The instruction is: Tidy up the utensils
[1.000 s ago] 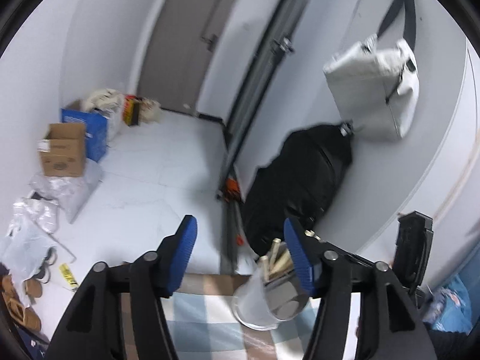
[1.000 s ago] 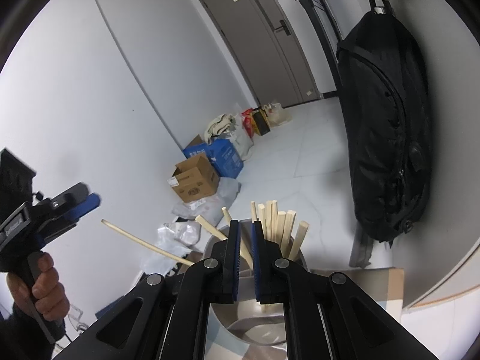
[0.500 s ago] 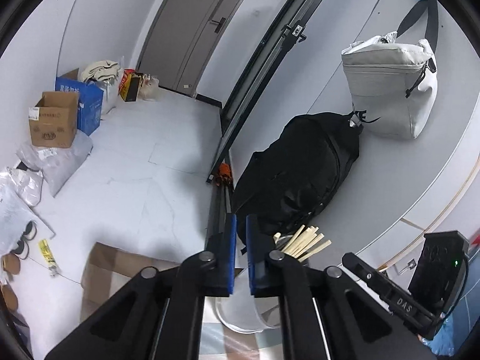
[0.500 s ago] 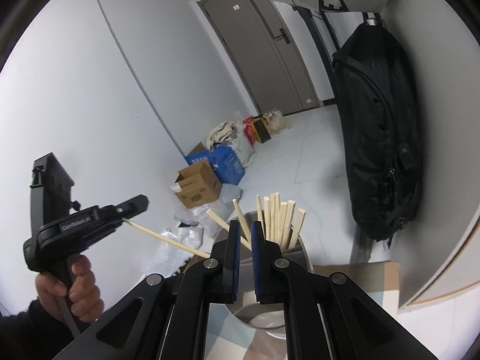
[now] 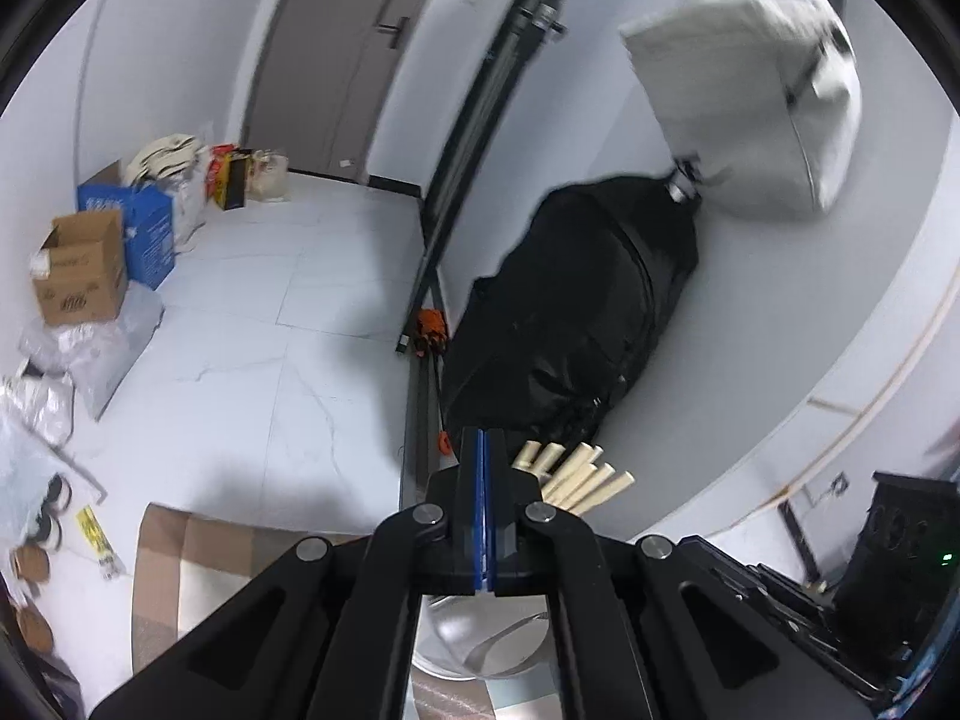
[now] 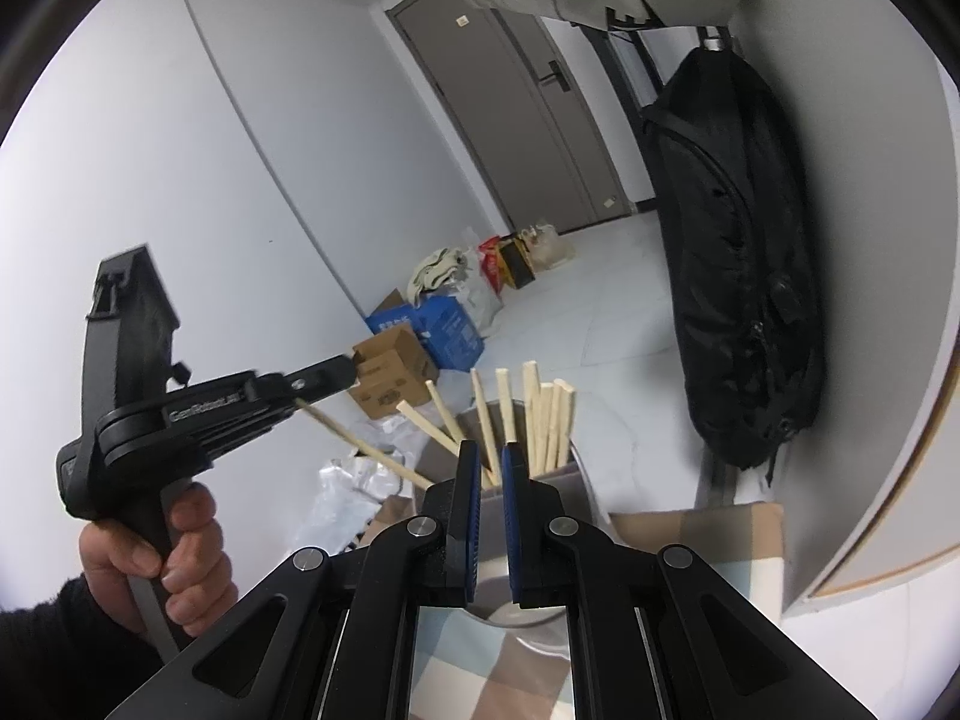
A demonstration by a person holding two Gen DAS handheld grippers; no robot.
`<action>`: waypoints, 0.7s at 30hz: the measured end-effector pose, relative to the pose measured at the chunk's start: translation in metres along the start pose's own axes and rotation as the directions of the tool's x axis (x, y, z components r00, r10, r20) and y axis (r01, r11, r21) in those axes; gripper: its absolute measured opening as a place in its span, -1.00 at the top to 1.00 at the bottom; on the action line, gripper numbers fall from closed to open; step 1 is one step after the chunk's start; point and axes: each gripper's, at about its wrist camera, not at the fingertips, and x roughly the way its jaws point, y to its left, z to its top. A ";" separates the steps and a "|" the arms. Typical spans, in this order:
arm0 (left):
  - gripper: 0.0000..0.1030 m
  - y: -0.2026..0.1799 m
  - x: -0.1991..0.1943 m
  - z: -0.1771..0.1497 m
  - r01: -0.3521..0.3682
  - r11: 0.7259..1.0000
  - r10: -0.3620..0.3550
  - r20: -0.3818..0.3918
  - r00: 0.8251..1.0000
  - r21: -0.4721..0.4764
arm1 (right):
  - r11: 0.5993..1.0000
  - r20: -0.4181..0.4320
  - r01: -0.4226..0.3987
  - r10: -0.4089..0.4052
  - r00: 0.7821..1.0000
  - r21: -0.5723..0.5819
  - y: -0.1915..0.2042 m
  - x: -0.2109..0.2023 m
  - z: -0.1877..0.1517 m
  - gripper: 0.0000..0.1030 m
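You are clamping your left tongs (image 6: 345, 367) on the far end of one chopstick (image 6: 366, 453), its lower end leaning toward the steel cup (image 6: 581, 468) where the other chopsticks (image 6: 543, 420) are standing. Risk: gripped at the tip, it could be pivoting and missing the rim, or knocking the bundle. Your right tongs (image 6: 491, 468) are sitting nearly together, apparently empty, just near the cup on the worktop (image 6: 696, 534).

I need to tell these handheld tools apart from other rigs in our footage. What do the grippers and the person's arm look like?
Both grippers are matte black plastic with silver screw heads on the linkage arms and ribbed blue pads lining the two fingers. The left gripper has a pistol-style handle and pale embossed lettering, too blurred to read. The hand emerges from a dark sleeve.
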 end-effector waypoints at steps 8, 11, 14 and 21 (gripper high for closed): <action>1.00 -0.014 0.002 -0.015 -0.025 0.996 0.032 -0.086 0.996 0.088 | 0.998 0.004 0.041 -0.040 0.999 -0.054 0.002 -0.015 -0.011 0.79; 0.96 -0.016 -0.021 -0.017 -0.036 0.993 0.041 -0.047 0.998 0.110 | 0.997 0.019 0.044 -0.043 0.999 -0.059 0.003 -0.020 -0.014 0.58; 0.14 -0.018 -0.046 -0.023 -0.073 0.991 0.072 0.009 0.997 0.109 | 0.996 0.051 0.038 -0.034 0.998 -0.075 0.007 -0.029 -0.016 0.43; -0.09 -0.032 -0.088 -0.047 -0.133 0.984 0.119 0.116 0.986 0.115 | 0.992 0.136 0.041 -0.024 0.990 -0.123 0.018 -0.051 -0.026 -0.11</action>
